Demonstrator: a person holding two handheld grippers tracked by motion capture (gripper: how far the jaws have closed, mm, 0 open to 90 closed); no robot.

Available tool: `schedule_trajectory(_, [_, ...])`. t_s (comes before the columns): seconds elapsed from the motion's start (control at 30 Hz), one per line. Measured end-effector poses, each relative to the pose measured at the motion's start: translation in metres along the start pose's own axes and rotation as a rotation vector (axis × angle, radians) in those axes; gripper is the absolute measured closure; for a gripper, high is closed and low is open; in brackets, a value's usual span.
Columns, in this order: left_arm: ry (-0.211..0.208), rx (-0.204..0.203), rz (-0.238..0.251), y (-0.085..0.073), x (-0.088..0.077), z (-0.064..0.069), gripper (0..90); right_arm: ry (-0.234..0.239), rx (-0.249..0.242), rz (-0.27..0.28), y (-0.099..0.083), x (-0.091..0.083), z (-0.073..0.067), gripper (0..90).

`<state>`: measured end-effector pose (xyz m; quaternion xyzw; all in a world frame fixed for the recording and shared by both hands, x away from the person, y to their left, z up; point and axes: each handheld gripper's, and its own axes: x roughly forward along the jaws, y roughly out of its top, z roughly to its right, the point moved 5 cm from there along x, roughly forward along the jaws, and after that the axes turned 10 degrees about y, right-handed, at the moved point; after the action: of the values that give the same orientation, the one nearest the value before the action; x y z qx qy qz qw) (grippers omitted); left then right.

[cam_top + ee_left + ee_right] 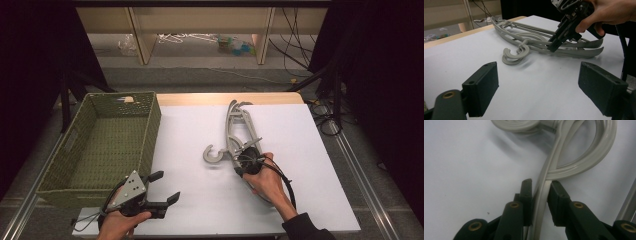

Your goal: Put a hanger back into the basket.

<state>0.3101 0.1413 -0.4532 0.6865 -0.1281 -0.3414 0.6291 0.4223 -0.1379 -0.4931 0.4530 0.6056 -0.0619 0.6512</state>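
Nearest the camera, the left gripper (161,191) hovers over the white worktop (200,200) with its fingers (482,88) spread wide apart, beside the green woven basket (150,135). Farther out, the right gripper (539,195) has its fingers clamped on the stem of the grey hangers (235,132) stacked mid-worktop.

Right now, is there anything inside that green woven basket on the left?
The green woven basket looks empty: its woven floor shows bare. Its near wall hides the strip of floor closest to the person. The grey hangers lie outside it on the white table.
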Motion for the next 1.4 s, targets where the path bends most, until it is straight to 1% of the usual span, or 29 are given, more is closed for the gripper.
schedule_trajectory(0.07, [0.006, 0.007, -0.010, 0.000, -0.001, 0.000, 16.5, 0.001, 0.003, -0.001, 0.000, -0.001, 0.000, 76.5])
schedule_trajectory(0.17, [0.006, 0.004, -0.008, 0.000, -0.001, 0.000, 16.5, 0.011, 0.001, 0.017, 0.001, -0.007, -0.002, 81.2])
schedule_trajectory(0.27, [0.006, 0.004, -0.006, 0.000, -0.001, 0.000, 16.5, 0.018, -0.034, -0.001, 0.002, -0.011, -0.005, 81.6])
schedule_trajectory(0.33, [0.009, 0.003, -0.004, 0.000, -0.001, -0.001, 16.5, 0.015, -0.038, 0.004, 0.003, -0.012, -0.007, 81.5])
schedule_trajectory(0.37, [0.006, 0.003, -0.002, 0.001, -0.001, -0.001, 16.5, -0.003, -0.085, -0.005, 0.005, -0.017, -0.008, 81.7])
schedule_trajectory(0.4, [0.006, 0.015, 0.000, 0.001, -0.001, -0.001, 16.5, -0.003, -0.085, -0.005, 0.005, -0.017, -0.008, 81.7])
schedule_trajectory(0.47, [0.007, 0.017, 0.002, 0.001, -0.001, -0.002, 16.7, 0.031, -0.097, -0.002, 0.005, -0.022, -0.010, 81.7])
schedule_trajectory(0.5, [0.012, 0.023, -0.001, 0.001, -0.002, -0.002, 16.7, 0.031, -0.097, -0.002, 0.005, -0.022, -0.010, 81.7])
schedule_trajectory(0.57, [0.014, 0.023, 0.000, 0.001, -0.001, -0.001, 16.9, 0.060, -0.107, 0.009, 0.005, -0.024, -0.012, 81.7])
schedule_trajectory(0.6, [0.014, 0.034, 0.002, 0.001, -0.002, -0.002, 16.9, 0.085, -0.104, 0.010, 0.004, -0.028, -0.014, 81.8])
schedule_trajectory(0.63, [0.014, 0.034, 0.002, 0.001, -0.002, -0.002, 17.0, 0.085, -0.104, 0.010, 0.004, -0.028, -0.014, 81.8])
schedule_trajectory(0.67, [0.016, 0.040, 0.002, 0.001, -0.002, -0.002, 17.1, 0.121, -0.121, 0.022, 0.003, -0.032, -0.016, 81.8])
schedule_trajectory(0.7, [0.017, 0.042, 0.002, 0.001, -0.002, -0.002, 17.2, 0.127, -0.125, 0.033, 0.002, -0.033, -0.017, 81.8])
schedule_trajectory(0.77, [0.020, 0.046, 0.001, 0.000, -0.002, -0.002, 17.7, 0.166, -0.139, 0.045, 0.002, -0.038, -0.020, 81.9])
schedule_trajectory(0.8, [0.023, 0.051, 0.001, 0.000, -0.002, -0.003, 17.8, 0.174, -0.135, 0.053, 0.001, -0.039, -0.021, 81.9])
schedule_trajectory(0.83, [0.027, 0.040, 0.000, 0.000, -0.002, -0.002, 17.9, 0.189, -0.143, 0.055, 0.001, -0.042, -0.022, 81.8])
schedule_trajectory(0.9, [0.028, 0.046, 0.002, 0.000, -0.002, -0.002, 18.0, 0.201, -0.143, 0.071, 0.001, -0.043, -0.023, 81.9])
schedule_trajectory(0.93, [0.030, 0.034, 0.003, 0.000, -0.002, -0.002, 18.0, 0.229, -0.153, 0.071, 0.000, -0.046, -0.025, 81.9])
schedule_trajectory(1.0, [0.028, 0.052, 0.008, 0.001, -0.002, -0.003, 17.9, 0.266, -0.161, 0.097, 0.000, -0.049, -0.029, 81.9])
schedule_trajectory(1.03, [0.027, 0.040, 0.015, 0.002, -0.002, -0.002, 17.9, 0.282, -0.168, 0.088, -0.001, -0.051, -0.031, 81.9])
schedule_trajectory(1.1, [0.033, 0.045, 0.019, 0.003, -0.003, -0.005, 17.7, 0.320, -0.184, 0.088, -0.004, -0.055, -0.038, 82.0])
schedule_trajectory(1.13, [0.038, 0.025, 0.016, 0.002, -0.003, -0.004, 17.7, 0.320, -0.184, 0.088, -0.004, -0.055, -0.038, 82.0])
schedule_trajectory(1.17, [0.035, 0.055, 0.018, 0.002, -0.003, -0.005, 17.6, 0.331, -0.192, 0.088, -0.004, -0.056, -0.041, 82.0])
schedule_trajectory(1.2, [0.034, 0.053, 0.016, 0.002, -0.003, -0.004, 17.5, 0.344, -0.194, 0.102, -0.005, -0.057, -0.045, 82.1])
schedule_trajectory(1.23, [0.027, 0.036, 0.024, 0.002, -0.001, -0.003, 17.5, 0.344, -0.194, 0.102, -0.005, -0.057, -0.045, 82.1])
schedule_trajectory(1.27, [0.034, 0.053, 0.017, 0.002, -0.002, -0.003, 17.3, 0.373, -0.211, 0.113, -0.006, -0.060, -0.052, 82.1])
schedule_trajectory(1.33, [0.041, 0.071, 0.016, 0.002, -0.001, -0.002, 17.1, 0.380, -0.219, 0.117, -0.006, -0.060, -0.053, 82.1])
schedule_trajectory(1.37, [0.044, 0.104, 0.033, 0.004, 0.001, -0.004, 16.7, 0.396, -0.219, 0.120, -0.007, -0.062, -0.056, 82.1])
schedule_trajectory(1.4, [0.020, 0.107, 0.042, 0.004, 0.002, -0.001, 16.2, 0.416, -0.226, 0.125, -0.009, -0.063, -0.060, 82.1])
